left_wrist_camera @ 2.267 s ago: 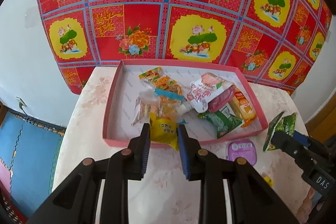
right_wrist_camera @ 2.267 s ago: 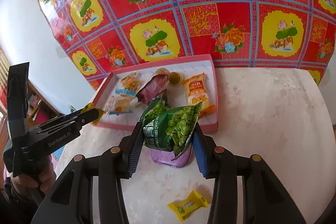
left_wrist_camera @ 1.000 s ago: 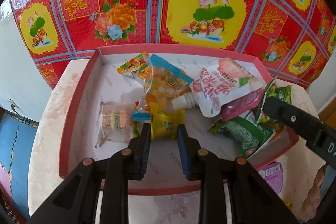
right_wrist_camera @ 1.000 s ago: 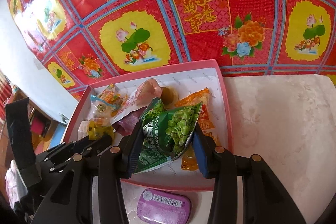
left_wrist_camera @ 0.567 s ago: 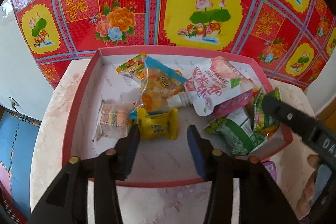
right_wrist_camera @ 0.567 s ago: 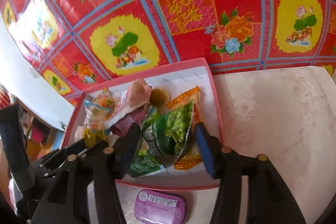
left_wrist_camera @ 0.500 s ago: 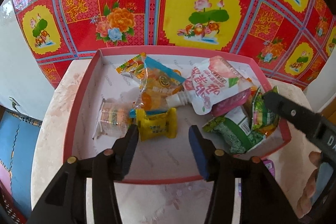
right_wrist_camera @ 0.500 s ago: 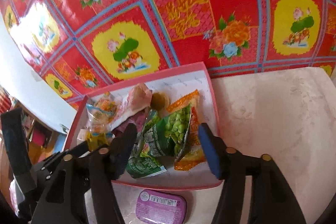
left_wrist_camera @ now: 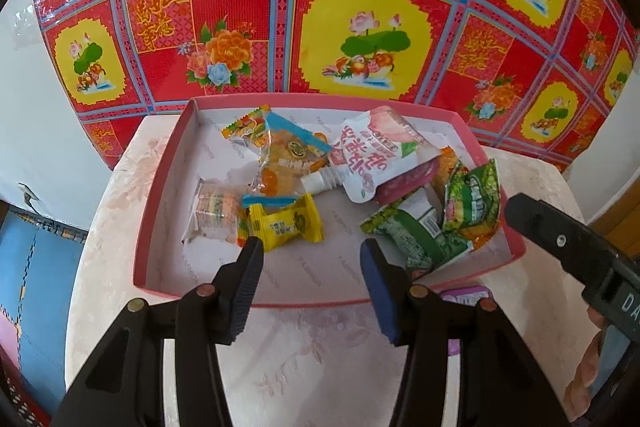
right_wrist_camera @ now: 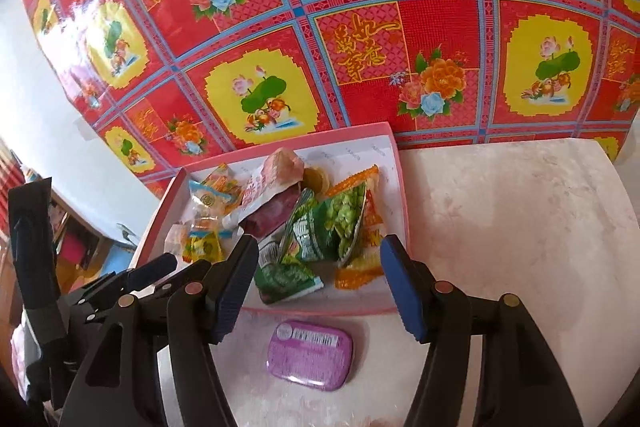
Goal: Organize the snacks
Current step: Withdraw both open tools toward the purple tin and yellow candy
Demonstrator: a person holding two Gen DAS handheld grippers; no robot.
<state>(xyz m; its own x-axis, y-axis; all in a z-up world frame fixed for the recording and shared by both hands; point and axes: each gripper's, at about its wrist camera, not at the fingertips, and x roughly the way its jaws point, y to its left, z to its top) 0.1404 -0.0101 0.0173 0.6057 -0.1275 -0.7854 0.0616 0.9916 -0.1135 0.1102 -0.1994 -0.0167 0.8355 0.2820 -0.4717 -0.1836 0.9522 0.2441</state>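
A pink tray (left_wrist_camera: pixel 160 195) on the pale table holds several snacks. My left gripper (left_wrist_camera: pixel 310 251) hangs open above the tray's near part, with nothing between its fingers. The yellow candy (left_wrist_camera: pixel 286 223) lies loose on the tray floor just beyond its left finger. My right gripper (right_wrist_camera: pixel 319 247) is open too, over the tray's near edge (right_wrist_camera: pixel 320 309). The green pea packet (right_wrist_camera: pixel 332 223) rests free on the other packs ahead of it; in the left wrist view the pea packet (left_wrist_camera: pixel 472 203) leans at the tray's right end.
A purple tin (right_wrist_camera: pixel 310 355) lies on the table just outside the tray's near edge, under my right gripper. A white pouch (left_wrist_camera: pixel 368 155), orange packs and a clear wrapped sweet fill the tray. A red patterned cloth hangs behind. A hand (left_wrist_camera: pixel 588 367) holds the right gripper.
Both grippers opened and let go: the yellow candy and the green pea packet now lie in the tray. Both grippers have drawn back a little toward the near edge.
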